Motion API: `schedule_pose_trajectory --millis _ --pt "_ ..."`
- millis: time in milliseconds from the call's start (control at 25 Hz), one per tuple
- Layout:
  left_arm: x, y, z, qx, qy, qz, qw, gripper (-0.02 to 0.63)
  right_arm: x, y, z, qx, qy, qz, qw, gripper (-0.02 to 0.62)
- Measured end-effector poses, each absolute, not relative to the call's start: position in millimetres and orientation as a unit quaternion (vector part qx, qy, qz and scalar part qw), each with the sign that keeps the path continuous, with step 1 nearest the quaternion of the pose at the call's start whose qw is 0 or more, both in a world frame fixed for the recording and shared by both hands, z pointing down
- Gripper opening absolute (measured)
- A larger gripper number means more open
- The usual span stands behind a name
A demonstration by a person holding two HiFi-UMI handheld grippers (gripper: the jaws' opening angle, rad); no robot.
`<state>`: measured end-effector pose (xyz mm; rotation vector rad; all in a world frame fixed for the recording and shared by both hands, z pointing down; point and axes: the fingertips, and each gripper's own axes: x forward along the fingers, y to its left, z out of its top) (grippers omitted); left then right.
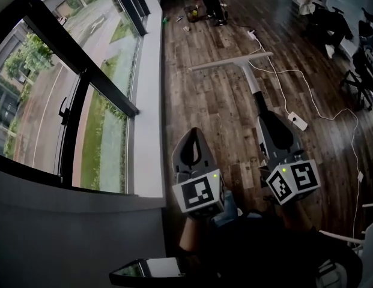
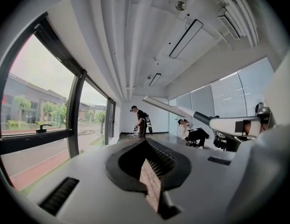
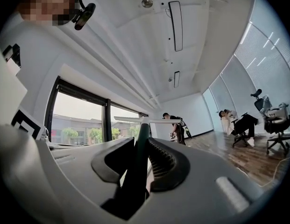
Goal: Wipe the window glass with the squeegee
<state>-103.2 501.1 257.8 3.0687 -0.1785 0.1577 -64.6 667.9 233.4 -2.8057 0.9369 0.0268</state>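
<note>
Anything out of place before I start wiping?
Nothing spilled or broken. A power strip and white cable lie loose across the floor near the right tool, and the squeegee it grips is off the glass.

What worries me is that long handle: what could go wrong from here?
The right gripper clamps the squeegee at the handle's near end, so the long blade may twist when pressed on the window glass. Swinging it over, the blade could catch the window handle. The white cable on the floor could snag a foot.

R tool point(image 1: 266, 120) holds squeegee point(image 1: 249, 71) above floor point(image 1: 198, 101).
</note>
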Motion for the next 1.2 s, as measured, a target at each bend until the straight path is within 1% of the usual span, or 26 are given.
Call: schedule_pose_trajectory --millis 360,600,760,920,1040,1200 --pt "4 410 247 0.996 -0.08 0.037 0.027 0.002 49 579 219 -0.934 0.348 0.024 0.08 0.095" --pt "31 320 251 0.989 -0.142 0.036 0.031 0.002 97 491 227 -0.915 0.394 0.014 0.092 0.095" --pt "20 257 257 0.977 -0.208 0.04 0.028 0.002 106 425 233 -0.891 0.443 0.008 0.102 0.095" --pt "-6 203 261 0.96 -0.272 0.043 0.043 0.002 101 360 236 -0.858 0.503 -0.003 0.103 0.095" --pt "-31 163 263 0.944 -0.322 0.042 0.05 0.002 93 306 238 -0.828 0.551 -0.012 0.102 0.095" --pt "-74 107 268 0.9 -0.429 0.039 0.061 0.002 79 226 242 -0.771 0.628 -0.025 0.103 0.095"
